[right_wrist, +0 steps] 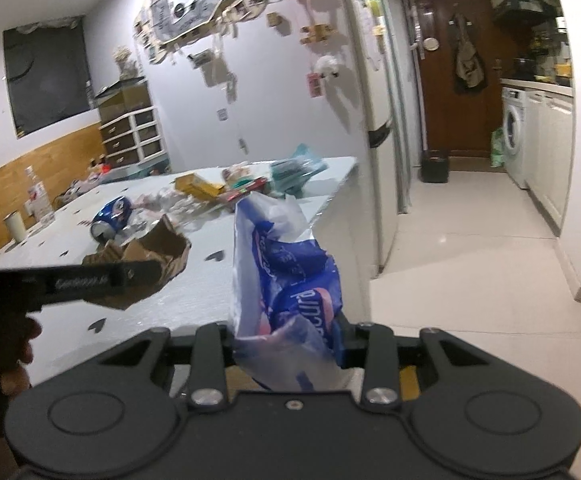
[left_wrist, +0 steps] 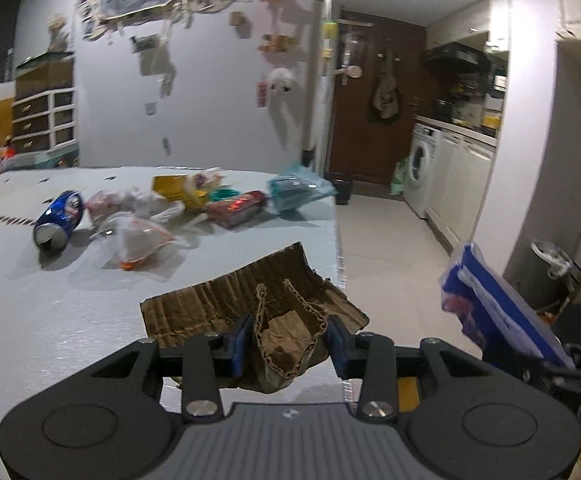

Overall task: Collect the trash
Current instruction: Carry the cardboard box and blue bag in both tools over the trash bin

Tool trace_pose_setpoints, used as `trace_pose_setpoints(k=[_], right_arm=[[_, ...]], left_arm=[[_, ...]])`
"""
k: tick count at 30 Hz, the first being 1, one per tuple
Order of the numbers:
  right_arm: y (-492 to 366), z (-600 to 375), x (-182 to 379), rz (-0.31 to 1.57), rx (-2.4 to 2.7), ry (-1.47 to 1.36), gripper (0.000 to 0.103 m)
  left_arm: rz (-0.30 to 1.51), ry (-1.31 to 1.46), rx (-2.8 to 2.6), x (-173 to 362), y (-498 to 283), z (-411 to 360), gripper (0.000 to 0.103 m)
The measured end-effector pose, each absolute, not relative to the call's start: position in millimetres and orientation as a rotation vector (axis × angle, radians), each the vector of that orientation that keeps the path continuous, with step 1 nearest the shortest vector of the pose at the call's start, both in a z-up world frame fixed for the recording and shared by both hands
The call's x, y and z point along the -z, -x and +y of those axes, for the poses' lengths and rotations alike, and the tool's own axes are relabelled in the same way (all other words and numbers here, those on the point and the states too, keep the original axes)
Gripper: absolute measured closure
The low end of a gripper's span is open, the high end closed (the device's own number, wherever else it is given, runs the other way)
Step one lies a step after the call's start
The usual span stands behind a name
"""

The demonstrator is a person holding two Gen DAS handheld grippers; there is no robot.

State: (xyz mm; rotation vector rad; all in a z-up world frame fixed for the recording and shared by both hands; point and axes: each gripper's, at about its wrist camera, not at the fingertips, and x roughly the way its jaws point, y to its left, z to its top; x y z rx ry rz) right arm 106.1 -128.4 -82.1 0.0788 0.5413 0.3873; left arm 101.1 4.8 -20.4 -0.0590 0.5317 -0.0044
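Trash sits in both hand-held grippers and across the white tabletop point(left_wrist: 50, 320). Nearest the left wrist camera, the left hand-held gripper point(left_wrist: 288, 346) pinches a torn piece of brown corrugated cardboard point(left_wrist: 250, 304) between its blue pads — the piece lies at the near right edge of the tabletop, its ribbed flap spreading out past the fingers. In the right wrist view, the right hand-held gripper point(right_wrist: 286, 346) is clamped on a crumpled blue-and-white plastic wrapper point(right_wrist: 286, 272), which stands up from the fingers just off the tabletop's right edge, over the pale tiled floor point(right_wrist: 470, 240).

Farther along the tabletop lies a clear plastic bag with orange residue point(left_wrist: 138, 244), and left of it a dented blue can point(left_wrist: 58, 218) on its side with its open end toward the camera. Beyond these is a loose cluster — crumpled clear and pinkish wrappers point(left_wrist: 130, 200), a yellow box point(left_wrist: 172, 188), a red packet point(left_wrist: 236, 208) and a teal plastic bag point(left_wrist: 298, 190) at the far right corner.

Behind the tabletop rises a white wall point(left_wrist: 210, 100) hung with papers, and to the right a dark wooden door point(left_wrist: 374, 120) and a washing machine point(left_wrist: 422, 164).
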Motion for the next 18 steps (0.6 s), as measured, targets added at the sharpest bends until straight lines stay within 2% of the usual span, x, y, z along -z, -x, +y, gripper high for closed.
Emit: trace_pose_setpoints(k=[18], right_arm=[[-90.5,-215.3,94.0,0.544,-0.208,-0.097,0.067]], left_arm=[[0.577,0.006,0.165,42.6,-99.5,-89.4,0.062]])
